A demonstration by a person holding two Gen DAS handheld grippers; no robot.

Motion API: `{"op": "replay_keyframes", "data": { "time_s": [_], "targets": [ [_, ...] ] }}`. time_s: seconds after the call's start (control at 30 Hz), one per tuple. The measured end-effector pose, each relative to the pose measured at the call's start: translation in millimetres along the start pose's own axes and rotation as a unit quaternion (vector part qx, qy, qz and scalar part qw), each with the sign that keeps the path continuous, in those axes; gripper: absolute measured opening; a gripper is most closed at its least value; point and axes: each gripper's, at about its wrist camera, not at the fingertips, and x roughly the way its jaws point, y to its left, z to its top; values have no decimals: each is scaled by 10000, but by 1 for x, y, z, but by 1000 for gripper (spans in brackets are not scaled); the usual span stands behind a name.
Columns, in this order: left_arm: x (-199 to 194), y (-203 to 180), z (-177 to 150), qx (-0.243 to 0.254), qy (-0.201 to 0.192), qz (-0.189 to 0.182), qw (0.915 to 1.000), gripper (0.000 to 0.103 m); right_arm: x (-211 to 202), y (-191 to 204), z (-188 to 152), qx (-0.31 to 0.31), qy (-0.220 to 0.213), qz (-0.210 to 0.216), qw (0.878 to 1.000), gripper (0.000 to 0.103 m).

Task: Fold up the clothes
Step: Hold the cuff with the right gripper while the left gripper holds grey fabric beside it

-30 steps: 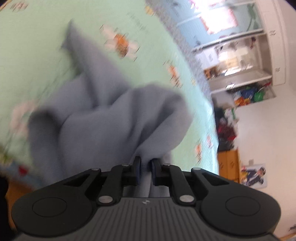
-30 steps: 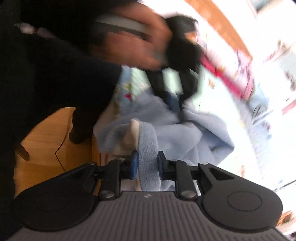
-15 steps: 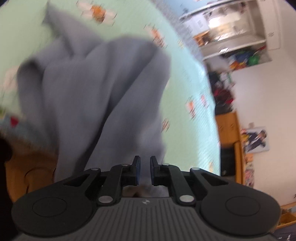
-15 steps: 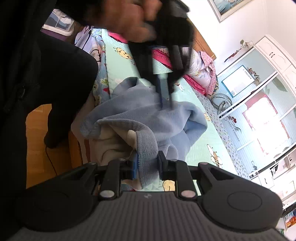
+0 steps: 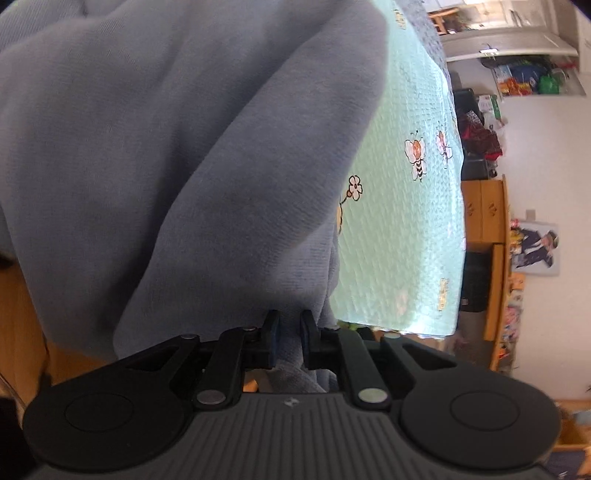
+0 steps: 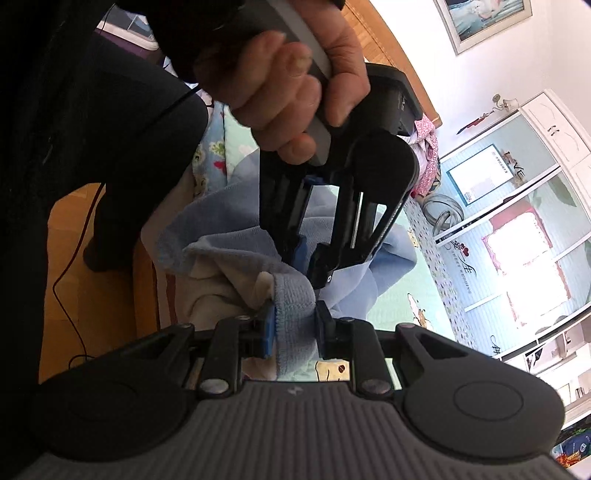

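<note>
Since 1 s earlier the blue garment [image 5: 177,155] had swung in much closer to the left cam, filling most of that view where bedspread showed before; in the right view the left hand [image 6: 291,92] w/ its tool had steadied from a blur at top to a sharp shape just above the right gripper.

Left gripper [image 5: 290,341]: jaws nearly closed, a narrow gap only, pinching a fold of the garment, which rose from the pads and draped up and left. Right gripper [image 6: 295,330]: jaws a bit wider, clamped on a thick ribbed hem of the same garment, cream lining showing beside it. In the right view the left gripper [image 6: 309,264] also bit into the cloth just above the right one, the 2 grips close together.

Garment hung at the bed edge, partly on the mint bedspread [image 5: 406,221], partly over the side above the wood floor [image 6: 92,266].

Around: bee and flower prints on the spread, 2 bees clear; a wood cabinet [image 5: 484,210] beyond the bed; 1 poster [image 5: 535,247] on the wall; shelves w/ clutter up top; a framed picture [image 6: 480,18]; a thin cable [image 6: 74,266] on the floor. The person's dark clothing [image 6: 74,110] blocked the left of the right view; the garment blocked most of the left view.

Count: 1 garment, 2 grippers, 1 hand visible.
</note>
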Motion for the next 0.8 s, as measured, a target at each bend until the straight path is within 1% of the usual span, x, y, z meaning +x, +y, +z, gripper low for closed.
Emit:
{"op": "replay_keyframes", "data": {
  "time_s": [0.07,0.13,0.17,0.23,0.27,0.33,0.43,0.47,0.5,0.6,0.63,0.7,0.73,0.77,0.8],
  "targets": [
    [-3,5,-4,-136,79,-181,9997,25,-2,1,-1,-80,-19,-27,10000,23],
    [-6,7,-8,-231,132,-278,9993,31,-1,1,-2,-172,-46,-53,9998,23],
    [-5,7,-8,-258,154,-293,9991,31,-1,2,-3,-232,-62,-68,9997,24],
    [3,7,-3,-286,165,-201,9993,29,0,3,-4,-323,-97,-58,9994,24],
    [8,7,0,-285,144,-148,9994,22,1,3,-3,-356,-107,-62,9993,24],
    [17,6,6,-255,38,-132,9996,13,3,4,-2,-419,-124,-75,9990,23],
    [18,-3,10,0,-402,-183,9990,9,5,5,-2,-467,-53,-109,9988,20],
    [16,-7,11,101,-577,-205,9981,9,5,5,-3,-469,-33,-125,9988,5],
    [10,-12,14,229,-786,-249,9963,9,4,5,-4,-452,-25,-131,9989,1],
    [-14,-19,25,417,-1434,-623,9868,9,3,3,-9,-284,85,-127,9995,0],
    [-22,-20,28,448,-1620,-725,9831,9,4,-1,-11,-132,119,-229,9996,0],
    [-33,-21,29,491,-1730,-861,9799,9,3,-21,-8,476,85,-576,9972,3],
    [-33,-22,27,541,-1708,-884,9798,9,2,-34,-6,830,-7,-682,9942,10],
    [-34,-23,25,591,-1686,-907,9797,9,2,-46,-2,1113,-109,-703,9912,23],
    [-34,-24,23,637,-1665,-913,9797,9,2,-59,1,1378,-211,-706,9877,31]
  ]
}}
